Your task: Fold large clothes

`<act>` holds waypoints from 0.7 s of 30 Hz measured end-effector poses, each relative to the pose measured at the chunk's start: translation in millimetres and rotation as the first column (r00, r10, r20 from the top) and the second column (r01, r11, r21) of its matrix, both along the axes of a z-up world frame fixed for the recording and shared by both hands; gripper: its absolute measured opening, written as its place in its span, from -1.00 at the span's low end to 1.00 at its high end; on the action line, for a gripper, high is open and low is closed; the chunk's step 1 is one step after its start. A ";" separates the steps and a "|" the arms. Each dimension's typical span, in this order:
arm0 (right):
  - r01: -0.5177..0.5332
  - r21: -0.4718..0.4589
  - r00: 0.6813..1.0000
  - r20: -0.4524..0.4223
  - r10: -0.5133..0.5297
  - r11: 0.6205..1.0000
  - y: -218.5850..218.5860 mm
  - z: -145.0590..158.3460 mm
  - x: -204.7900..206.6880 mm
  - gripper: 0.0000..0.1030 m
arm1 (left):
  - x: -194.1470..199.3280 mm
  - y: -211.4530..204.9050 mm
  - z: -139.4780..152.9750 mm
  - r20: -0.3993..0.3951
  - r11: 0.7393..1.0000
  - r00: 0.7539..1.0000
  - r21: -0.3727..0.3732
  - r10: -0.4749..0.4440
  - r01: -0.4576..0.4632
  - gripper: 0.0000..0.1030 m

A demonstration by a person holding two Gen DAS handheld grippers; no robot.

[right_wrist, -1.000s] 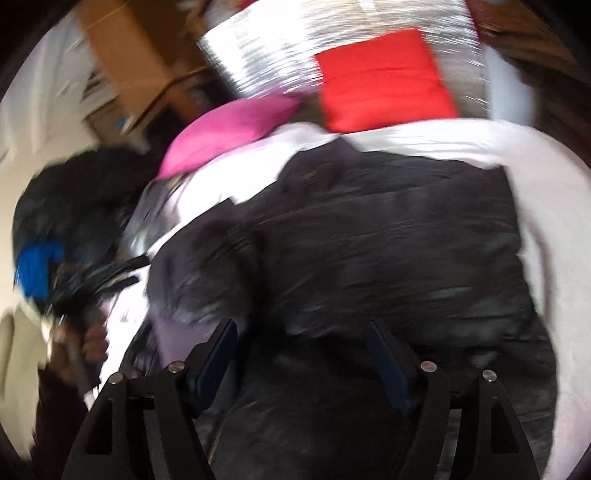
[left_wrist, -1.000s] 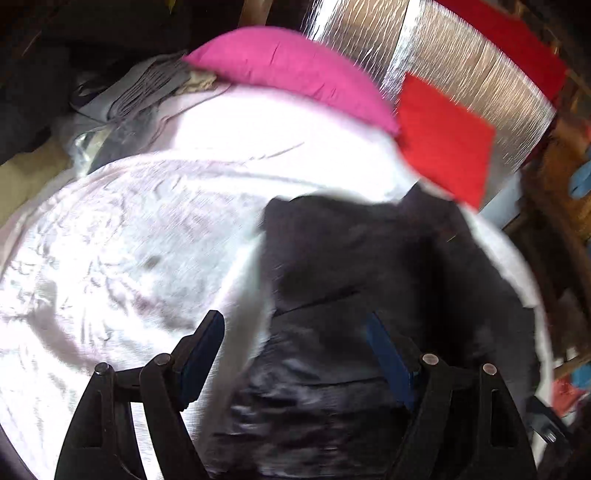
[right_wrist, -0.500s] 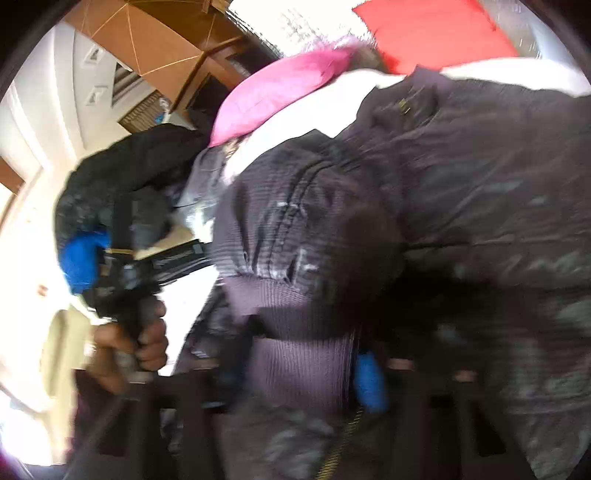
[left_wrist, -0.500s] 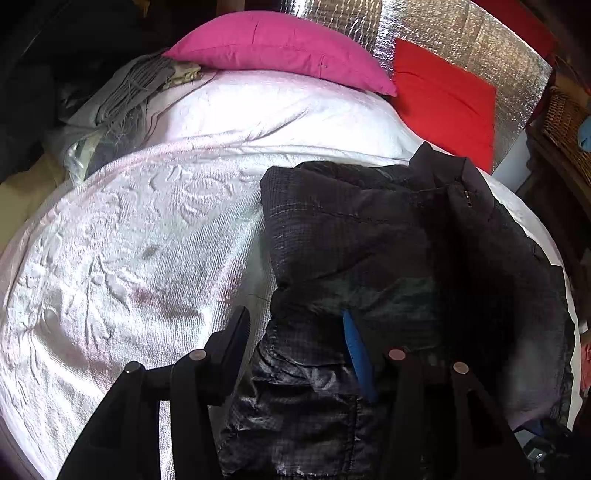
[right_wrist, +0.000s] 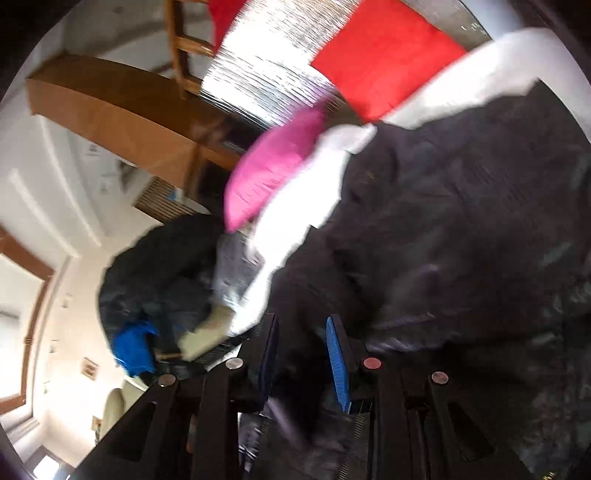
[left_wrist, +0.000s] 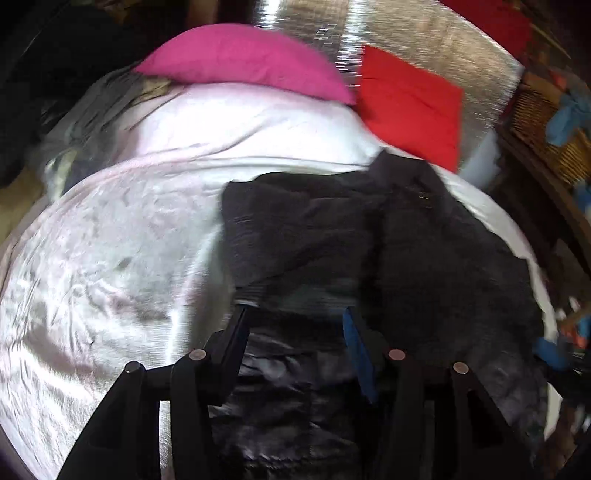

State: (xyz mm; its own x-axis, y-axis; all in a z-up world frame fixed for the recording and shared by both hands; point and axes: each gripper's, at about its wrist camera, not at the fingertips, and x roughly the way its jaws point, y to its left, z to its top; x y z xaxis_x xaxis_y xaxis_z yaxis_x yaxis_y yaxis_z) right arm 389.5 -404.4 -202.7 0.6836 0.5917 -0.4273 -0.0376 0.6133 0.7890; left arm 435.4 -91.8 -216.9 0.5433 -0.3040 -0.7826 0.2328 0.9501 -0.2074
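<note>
A large black quilted jacket [left_wrist: 388,251] lies on a white bedcover [left_wrist: 110,258], partly folded over itself. My left gripper [left_wrist: 293,321] is low over its near left edge, jaws part open with jacket fabric between them. In the right wrist view the jacket [right_wrist: 461,229] fills the right side. My right gripper [right_wrist: 301,332] has its jaws close together on a fold of the jacket. The frames are blurred.
A pink pillow [left_wrist: 243,62] and a red cushion [left_wrist: 410,103] lie at the bed's head against a silver foil panel [left_wrist: 406,33]. Grey clothes [left_wrist: 96,110] are piled at the left edge. A wicker basket [left_wrist: 546,125] stands at the right.
My left gripper's jaws have narrowed over the jacket's edge. My right gripper has closed on the jacket's fold and swung, tilting its view toward the room's left side.
</note>
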 end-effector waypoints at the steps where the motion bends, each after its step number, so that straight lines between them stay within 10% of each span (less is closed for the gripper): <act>1: -0.009 -0.018 1.000 -0.017 0.008 1.000 3.5 -2.3 1.1 -0.41 | -4.5 -2.5 3.5 0.003 0.999 0.999 -0.016 -0.033 0.033 0.04; 7: -0.014 -0.090 0.998 -0.068 0.008 0.996 9.0 -10.5 5.0 -0.25 | -23.0 -18.8 -11.9 -0.122 0.966 0.965 -0.142 -0.232 0.214 0.10; 9: 0.009 -0.104 0.997 -0.077 -0.017 0.995 3.8 -12.9 3.2 0.71 | -25.1 -22.2 -24.7 -0.205 0.947 0.937 -0.214 -0.282 0.238 0.25; 17: 0.163 -0.166 0.986 0.052 -0.157 0.972 -20.3 13.8 -16.5 0.71 | -23.6 -31.0 -43.3 -0.261 0.903 0.900 -0.349 -0.349 0.249 0.23; 21: 0.195 -0.166 0.980 0.064 -0.187 0.967 -31.6 19.2 -22.7 0.71 | -27.4 -44.8 -38.3 -0.216 0.881 0.898 -0.378 -0.382 0.284 -0.23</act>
